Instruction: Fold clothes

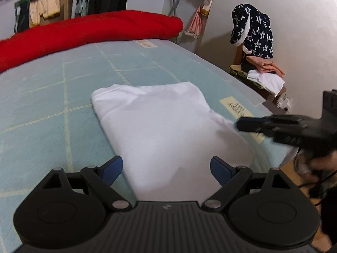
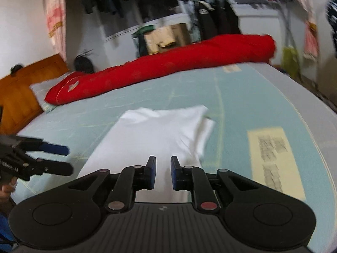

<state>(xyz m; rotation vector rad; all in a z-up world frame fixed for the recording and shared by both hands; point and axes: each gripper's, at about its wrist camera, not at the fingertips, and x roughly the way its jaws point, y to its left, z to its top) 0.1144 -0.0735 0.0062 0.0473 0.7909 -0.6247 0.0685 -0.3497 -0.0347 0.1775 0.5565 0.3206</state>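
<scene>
A white garment (image 1: 160,122) lies folded into a long rectangle on the light blue bed sheet (image 1: 52,97). My left gripper (image 1: 167,169) hovers open at the garment's near end, its blue pads spread wider than the cloth. In the left wrist view my right gripper (image 1: 248,128) is blurred, at the garment's right edge. In the right wrist view the garment (image 2: 160,130) stretches away from my right gripper (image 2: 163,172). Its pads stand a narrow gap apart with nothing between them. The left gripper (image 2: 67,160) shows open at the left, beside the cloth.
A rolled red quilt (image 1: 94,29) lies across the far side of the bed. A chair at the right carries a navy starred garment (image 1: 252,31) and folded pink and white clothes (image 1: 265,78). A wooden headboard (image 2: 25,97) stands at the left. The bed's edge curves close on the right.
</scene>
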